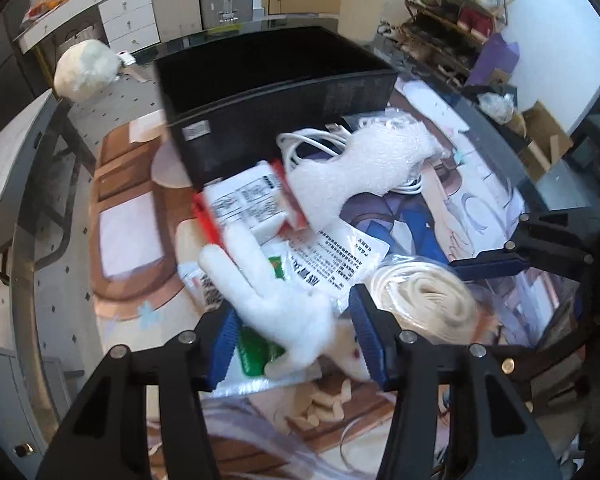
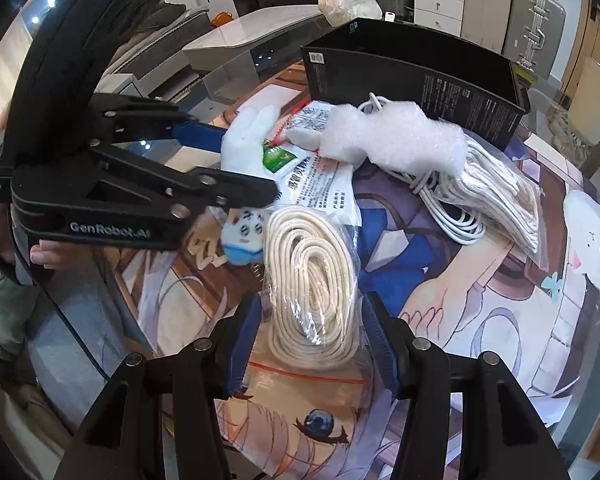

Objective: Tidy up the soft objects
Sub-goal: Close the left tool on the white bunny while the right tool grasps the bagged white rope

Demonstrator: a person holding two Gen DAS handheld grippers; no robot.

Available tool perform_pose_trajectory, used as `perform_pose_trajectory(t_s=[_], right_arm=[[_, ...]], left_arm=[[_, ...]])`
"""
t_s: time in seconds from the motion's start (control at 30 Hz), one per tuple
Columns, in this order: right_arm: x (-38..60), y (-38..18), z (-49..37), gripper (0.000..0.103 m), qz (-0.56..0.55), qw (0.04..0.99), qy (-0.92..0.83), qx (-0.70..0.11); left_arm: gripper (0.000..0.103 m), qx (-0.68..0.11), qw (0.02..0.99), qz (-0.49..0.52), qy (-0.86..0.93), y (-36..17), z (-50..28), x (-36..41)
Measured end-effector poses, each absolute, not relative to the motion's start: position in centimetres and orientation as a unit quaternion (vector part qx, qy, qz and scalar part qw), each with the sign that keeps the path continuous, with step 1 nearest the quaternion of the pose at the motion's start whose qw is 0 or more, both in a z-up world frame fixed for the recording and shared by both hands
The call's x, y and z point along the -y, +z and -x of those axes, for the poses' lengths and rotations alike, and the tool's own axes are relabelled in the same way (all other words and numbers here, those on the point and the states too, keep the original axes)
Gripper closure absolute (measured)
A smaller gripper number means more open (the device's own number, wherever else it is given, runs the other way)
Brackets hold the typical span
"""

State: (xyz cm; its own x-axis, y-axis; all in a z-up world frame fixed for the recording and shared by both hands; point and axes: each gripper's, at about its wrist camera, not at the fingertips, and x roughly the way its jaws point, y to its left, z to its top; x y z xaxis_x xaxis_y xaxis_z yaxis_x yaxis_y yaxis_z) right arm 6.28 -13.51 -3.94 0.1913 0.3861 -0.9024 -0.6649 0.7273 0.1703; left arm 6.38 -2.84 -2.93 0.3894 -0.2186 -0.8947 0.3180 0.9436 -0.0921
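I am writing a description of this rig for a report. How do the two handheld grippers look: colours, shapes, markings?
Both are matte black plastic with angular, triangular-cutout finger linkages and round silver pivot pins. The left gripper and right gripper carry ribbed blue pads on the fingertips. Seen from the right wrist camera, the left gripper's body bears white "GenRobot.AI" lettering and a small "Data Acquisition System" label. No sleeves are visible.

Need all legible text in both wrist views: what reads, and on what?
"GenRobot.AI": side of the left tongs, right wrist view.
"Data Acquisition System": small print on the same tool's body, barely legible.
Chinese print on the white sachet: too blurred to read.
Red-edged packet: label lines motion-blurred, unreadable.
Black box: white sticker and fine print on its side, too small to read.
Nothing legible on the bagged rope.
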Motion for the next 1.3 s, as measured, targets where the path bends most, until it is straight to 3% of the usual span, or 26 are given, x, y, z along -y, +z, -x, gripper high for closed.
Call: perform_pose_trajectory(t_s=[0.07,0.13,0.2,0.3,0.37,0.47,0.53,0.8,1.0,1.07,1.1,1.13,1.3], right_arm=[[13.6,-4.3,-6.4,0.047,0.131,0.762,0.339,-0.536],[13.5,-4.9,-6.5,0.044,0.131,0.765,0.333,-0.536],[13.2,-5.0,-6.3,0.043,0.140,0.769,0.334,-0.527],[13.6,-4.5,-6.2,0.065,0.143,0.771,0.323,-0.530],[13.9,-4.1,-6.2,0.067,0.145,0.780,0.310,-0.524],[14.1,-3.9,-6.3,0.066,0.140,0.786,0.303,-0.521],[14.1,-4.1,-6.2,0.066,0.140,0.784,0.303,-0.523],[14.0,-4.6,-6.6,0.063,0.146,0.784,0.298,-0.525],[14.0,-4.6,-6.5,0.063,0.149,0.783,0.299,-0.526],[14.1,-4.6,-6.4,0.063,0.148,0.783,0.299,-0.526],[14.0,-4.6,-6.4,0.063,0.149,0.783,0.298,-0.526],[14.0,-4.6,-6.4,0.063,0.149,0.783,0.298,-0.526],[13.4,-4.9,-6.5,0.060,0.158,0.782,0.296,-0.525]], left_arm=[[0.047,-0.527,0.833,-0.070,-0.152,-3.4,-6.5,3.8],[0.058,-0.523,0.833,-0.092,-0.156,-3.8,-6.1,4.6],[0.063,-0.522,0.829,-0.102,-0.170,-3.7,-5.6,4.7],[0.066,-0.513,0.828,-0.103,-0.201,-2.3,-5.0,3.8],[0.066,-0.504,0.831,-0.112,-0.208,-1.7,-4.6,3.5],[0.058,-0.517,0.817,-0.118,-0.227,-2.4,-4.4,3.5],[0.041,-0.527,0.814,-0.090,-0.227,-3.2,-4.5,3.2],[0.025,-0.529,0.823,-0.067,-0.195,-3.5,-2.2,1.5],[0.026,-0.529,0.826,-0.090,-0.171,-3.5,-0.7,0.5],[0.035,-0.530,0.828,-0.085,-0.164,-3.5,-1.0,0.1],[0.055,-0.529,0.828,-0.085,-0.166,-3.5,-1.0,0.2],[0.064,-0.529,0.826,-0.086,-0.178,-3.6,-1.1,0.5],[0.071,-0.523,0.822,-0.111,-0.198,-3.7,-1.1,2.5]])
